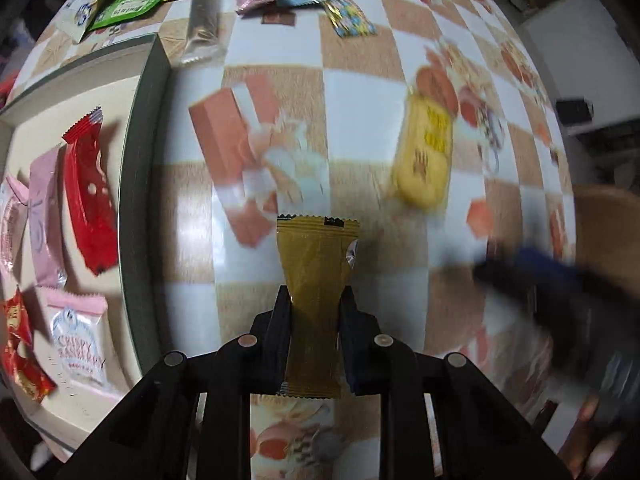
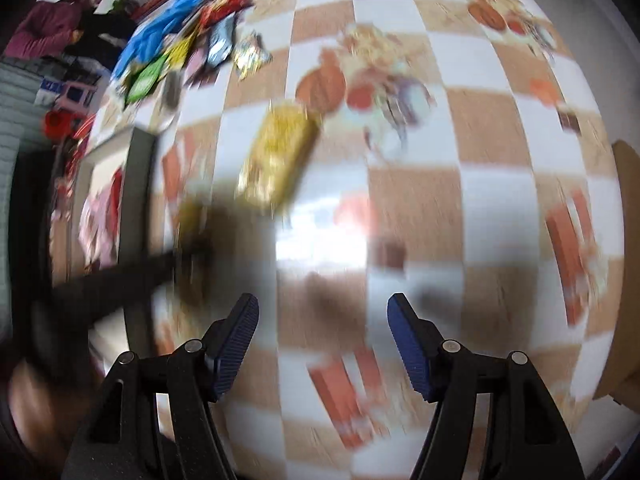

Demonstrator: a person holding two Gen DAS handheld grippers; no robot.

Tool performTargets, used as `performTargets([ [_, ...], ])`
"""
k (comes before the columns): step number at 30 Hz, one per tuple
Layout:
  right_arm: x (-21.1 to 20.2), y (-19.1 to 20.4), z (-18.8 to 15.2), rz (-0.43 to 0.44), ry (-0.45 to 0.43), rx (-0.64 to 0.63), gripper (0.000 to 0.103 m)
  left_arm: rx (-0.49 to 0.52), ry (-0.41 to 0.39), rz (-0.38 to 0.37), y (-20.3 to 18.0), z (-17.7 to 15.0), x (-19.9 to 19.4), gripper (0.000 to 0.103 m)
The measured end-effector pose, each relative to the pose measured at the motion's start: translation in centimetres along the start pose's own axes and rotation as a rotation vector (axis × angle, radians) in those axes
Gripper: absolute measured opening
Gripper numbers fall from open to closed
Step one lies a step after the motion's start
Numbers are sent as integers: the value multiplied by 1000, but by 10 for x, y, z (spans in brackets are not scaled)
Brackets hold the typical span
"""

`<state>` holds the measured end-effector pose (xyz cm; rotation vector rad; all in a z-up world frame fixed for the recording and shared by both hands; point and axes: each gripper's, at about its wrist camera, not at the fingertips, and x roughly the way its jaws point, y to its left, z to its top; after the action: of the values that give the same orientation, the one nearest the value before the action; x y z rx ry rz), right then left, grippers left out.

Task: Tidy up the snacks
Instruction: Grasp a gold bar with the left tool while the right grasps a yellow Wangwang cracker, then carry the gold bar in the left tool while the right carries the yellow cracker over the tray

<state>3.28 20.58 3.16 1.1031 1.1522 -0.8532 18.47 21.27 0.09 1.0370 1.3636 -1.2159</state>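
Mustard-gold snack packet (image 1: 316, 300) pinched in my left gripper (image 1: 314, 316), held above the checkered table (image 1: 272, 80). Right gripper (image 2: 323, 332) spread, carrying nothing. Carry step, I judge; next, swing left over the box (image 1: 146, 120) and release among the packets.

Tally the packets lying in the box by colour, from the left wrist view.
In the box:
red packet: 1
pink packets: 3
red-and-gold packets: 2, as far as the frame edge lets me tell
Total: 6
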Motion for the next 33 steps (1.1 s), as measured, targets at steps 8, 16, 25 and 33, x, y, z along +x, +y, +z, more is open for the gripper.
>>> performTargets([
  [8, 28, 32, 53, -47, -31, 71, 68, 117, 1, 29, -3, -27, 2, 25],
  [16, 51, 74, 68, -247, -47, -96, 39, 222, 23, 35, 11, -72, -2, 25],
  [25, 20, 25, -7, -194, 27, 20, 38, 285, 66, 15, 13, -88, -1, 24],
  [33, 6, 12, -98, -189, 82, 30, 38, 410, 87, 103, -4, -115, -3, 24],
])
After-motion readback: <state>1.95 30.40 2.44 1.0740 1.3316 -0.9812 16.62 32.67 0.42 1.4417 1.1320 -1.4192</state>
